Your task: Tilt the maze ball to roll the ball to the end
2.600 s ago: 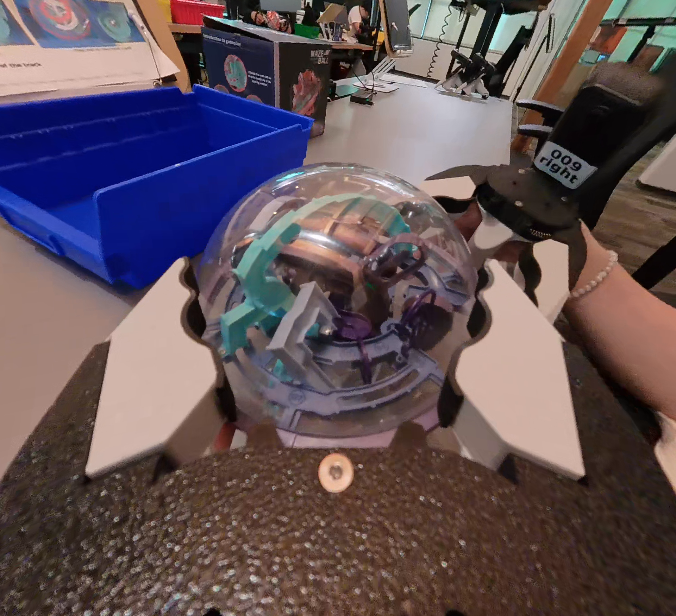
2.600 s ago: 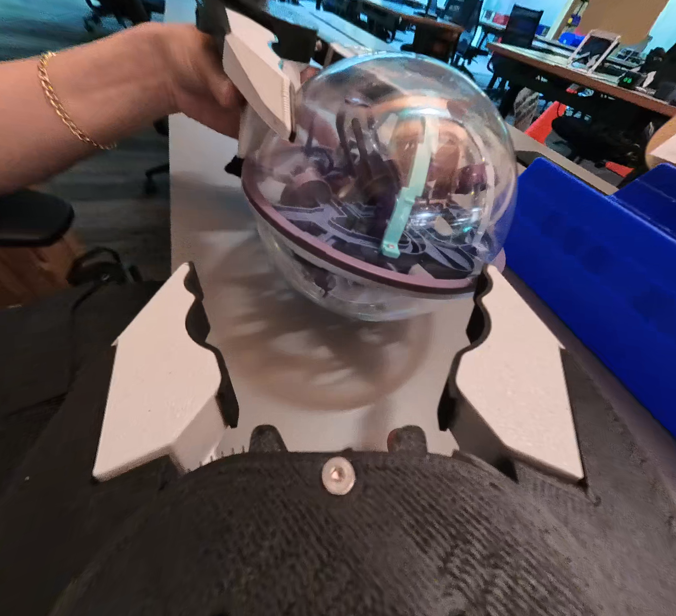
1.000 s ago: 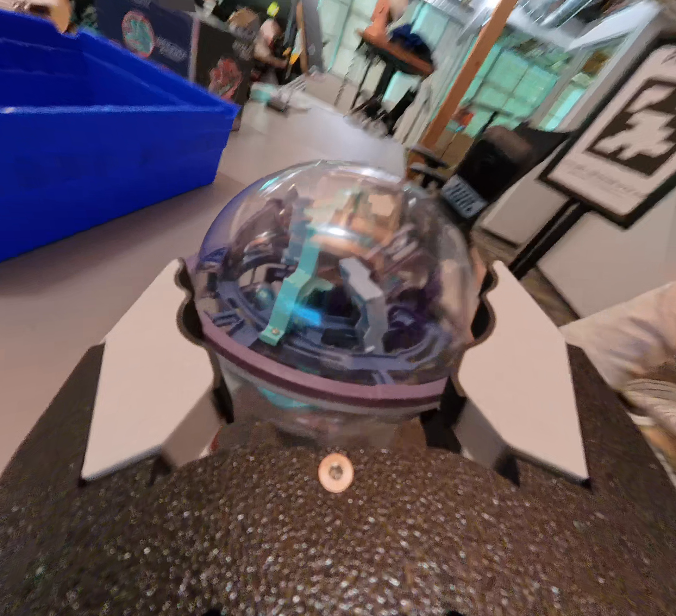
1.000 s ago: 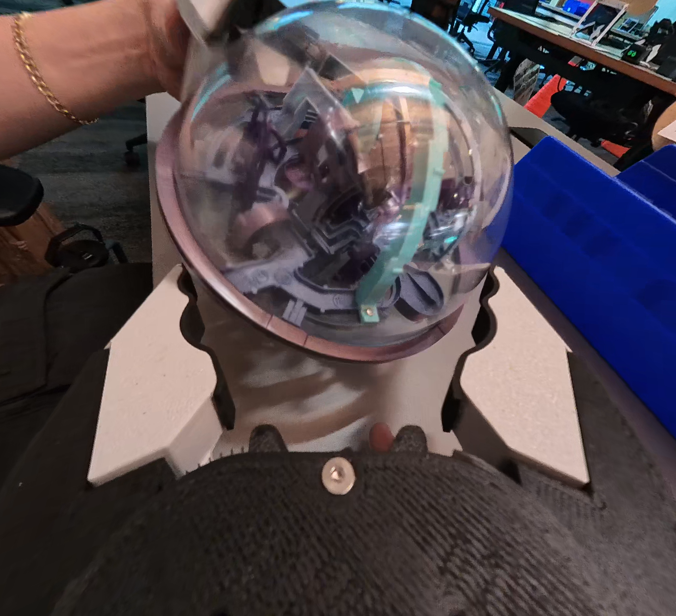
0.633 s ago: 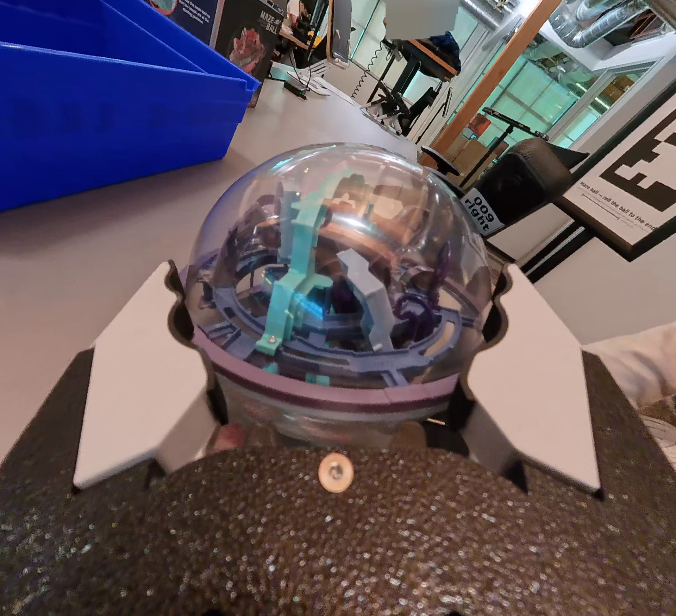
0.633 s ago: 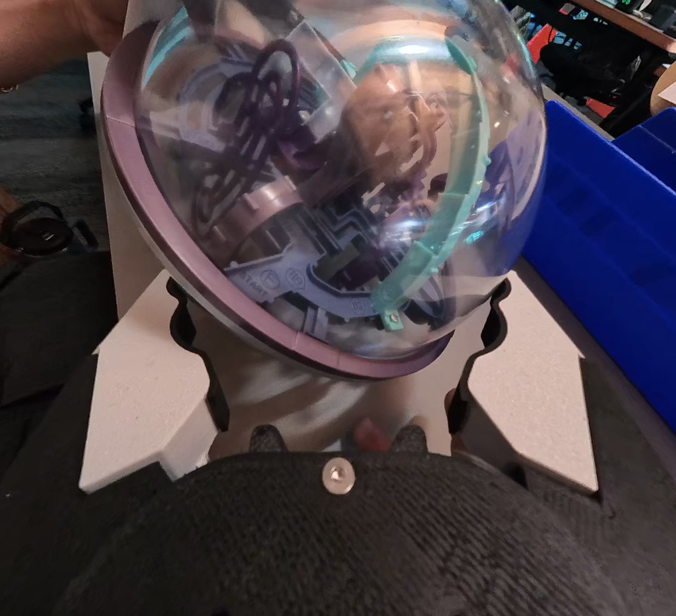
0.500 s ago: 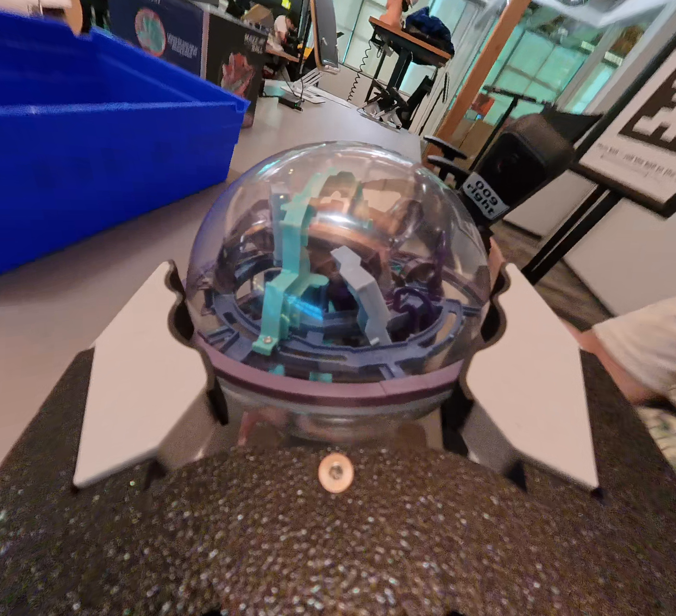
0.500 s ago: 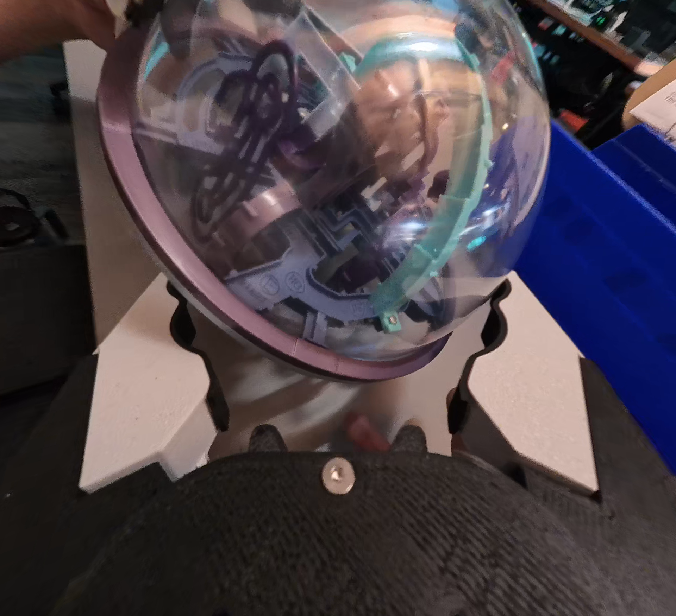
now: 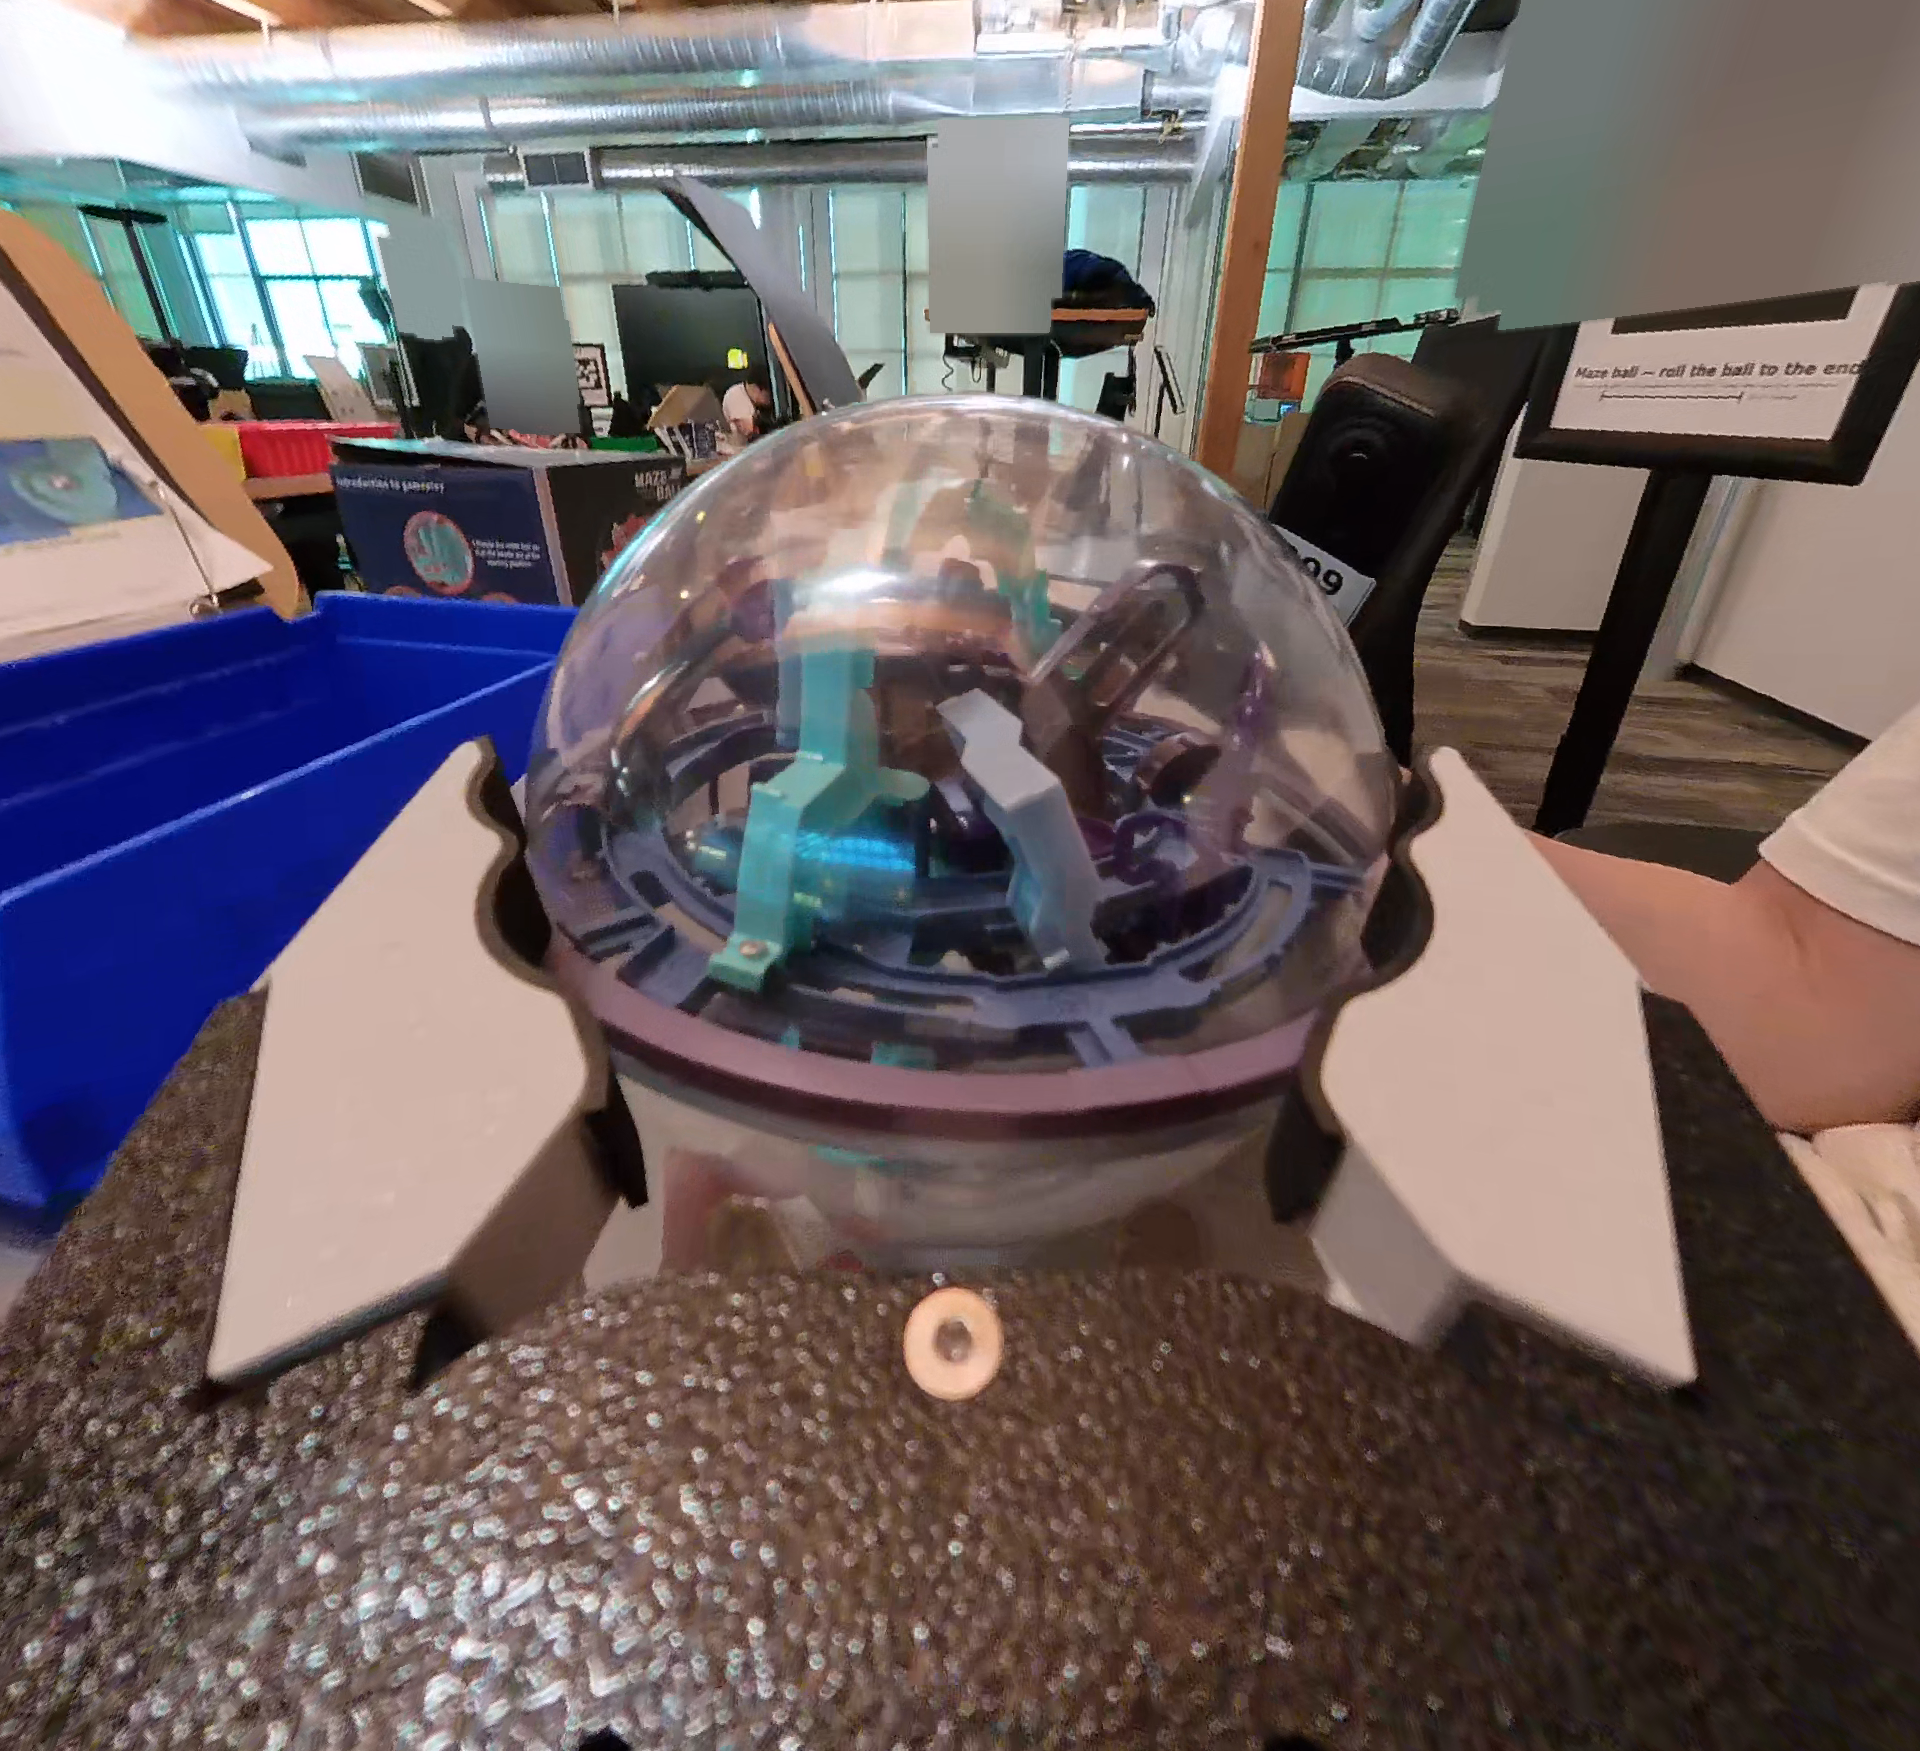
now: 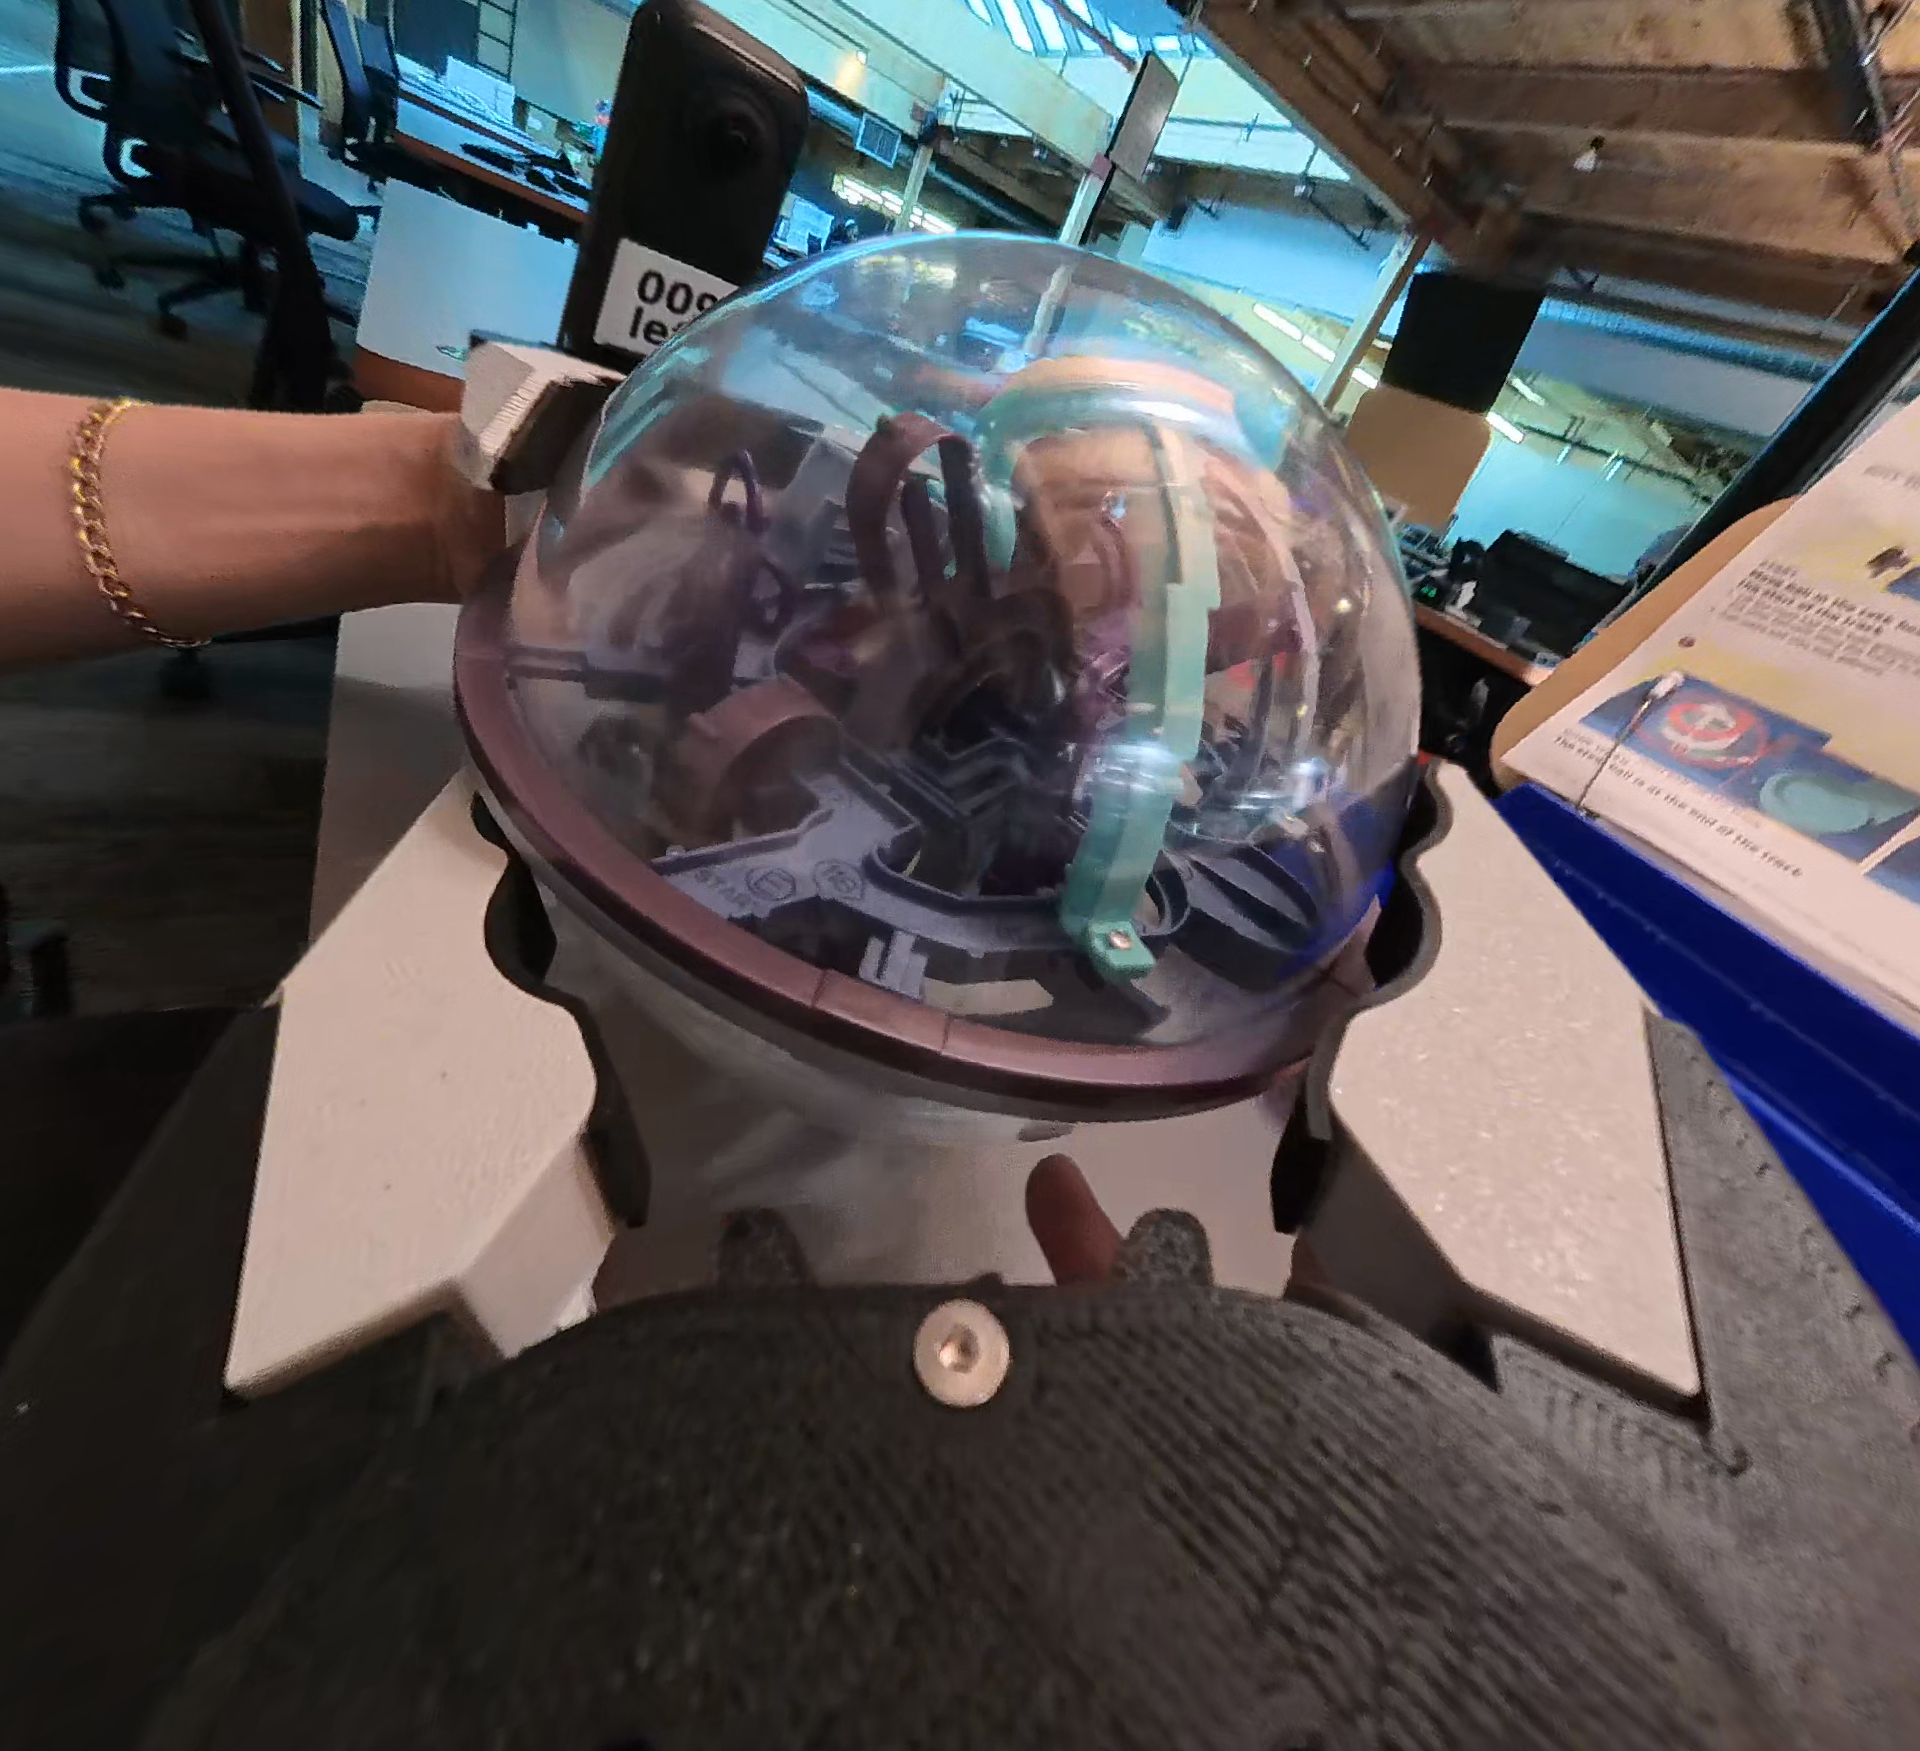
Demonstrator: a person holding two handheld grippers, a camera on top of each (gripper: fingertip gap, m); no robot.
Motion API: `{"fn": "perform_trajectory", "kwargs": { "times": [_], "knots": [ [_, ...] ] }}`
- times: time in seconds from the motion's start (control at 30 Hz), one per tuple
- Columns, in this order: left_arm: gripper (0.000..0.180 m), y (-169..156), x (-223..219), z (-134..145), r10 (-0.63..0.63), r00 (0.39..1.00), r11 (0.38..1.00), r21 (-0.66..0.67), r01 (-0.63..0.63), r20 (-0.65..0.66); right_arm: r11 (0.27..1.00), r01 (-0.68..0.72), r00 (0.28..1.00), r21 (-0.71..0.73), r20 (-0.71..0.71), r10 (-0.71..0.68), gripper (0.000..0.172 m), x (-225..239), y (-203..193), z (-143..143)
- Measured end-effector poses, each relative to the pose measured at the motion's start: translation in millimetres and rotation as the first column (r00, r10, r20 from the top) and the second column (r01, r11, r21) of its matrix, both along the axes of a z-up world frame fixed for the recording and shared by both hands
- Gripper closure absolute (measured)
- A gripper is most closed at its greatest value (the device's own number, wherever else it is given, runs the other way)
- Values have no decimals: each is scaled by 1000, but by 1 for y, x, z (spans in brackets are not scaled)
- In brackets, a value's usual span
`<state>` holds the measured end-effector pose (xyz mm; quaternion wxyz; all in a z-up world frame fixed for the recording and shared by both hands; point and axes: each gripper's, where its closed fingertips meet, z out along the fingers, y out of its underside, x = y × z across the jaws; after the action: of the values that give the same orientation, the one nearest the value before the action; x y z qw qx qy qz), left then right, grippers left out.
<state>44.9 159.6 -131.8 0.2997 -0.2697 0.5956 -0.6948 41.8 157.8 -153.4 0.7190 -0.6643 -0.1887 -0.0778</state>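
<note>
Frame centre: the clear maze ball (image 9: 961, 766) sits wedged in the left gripper (image 9: 956, 828), jaws wide, both pads pressing. The right gripper (image 10: 956, 870) clamps it too, equally wide.

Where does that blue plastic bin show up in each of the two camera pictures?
Left wrist view: blue bin at the left edge, beside the maze ball.
Right wrist view: blue bin at the right edge, under a printed sheet.
Shared landmark: the maze ball, centre of both.

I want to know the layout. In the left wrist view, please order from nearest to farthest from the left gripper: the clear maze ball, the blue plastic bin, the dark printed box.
1. Clear maze ball, between the left gripper's fingers.
2. Blue plastic bin, at the left.
3. Dark printed box, behind the bin.
</note>
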Motion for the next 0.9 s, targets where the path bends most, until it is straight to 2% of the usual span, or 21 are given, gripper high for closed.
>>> {"fn": "perform_trajectory", "kwargs": {
  "times": [0.23,0.33,0.4,0.47,0.53,0.67,0.7,0.77,0.8,0.87,0.9],
  "knots": [
    [24,-10,-14,20,-43,992,999,4,43,116,988,-50,996,145,81,39,14,-16,-14,30],
    [24,-12,-16,25,-49,990,999,4,48,130,986,-54,995,157,87,41,14,-19,-17,34],
    [24,-12,-16,25,-49,990,999,7,48,129,983,-89,995,161,49,82,14,-22,-20,35],
    [26,-11,-19,29,-41,985,999,25,37,165,961,-182,980,206,-45,195,15,-29,-31,44],
    [32,-10,-26,41,-47,975,999,4,47,219,938,-225,963,265,-88,256,18,-33,-39,55],
    [57,-18,-43,54,-85,944,996,59,70,319,954,-189,979,235,-31,202,17,-35,-29,50],
    [51,-18,-43,53,-78,947,995,77,57,311,959,-178,981,219,-37,191,16,-36,-25,47],
    [51,-18,-36,49,-50,964,996,90,27,260,966,-183,982,180,-18,190,18,-42,-16,39],
    [44,-18,-27,44,-24,980,997,81,8,197,964,-207,978,167,0,210,29,-49,-13,36],
    [23,-16,-2,9,66,998,985,160,-65,3,969,-179,984,169,29,177,29,-53,-3,36],
    [23,-21,1,-1,55,998,978,205,-48,-31,981,-148,988,128,64,141,23,-53,2,32]
  ]
}}
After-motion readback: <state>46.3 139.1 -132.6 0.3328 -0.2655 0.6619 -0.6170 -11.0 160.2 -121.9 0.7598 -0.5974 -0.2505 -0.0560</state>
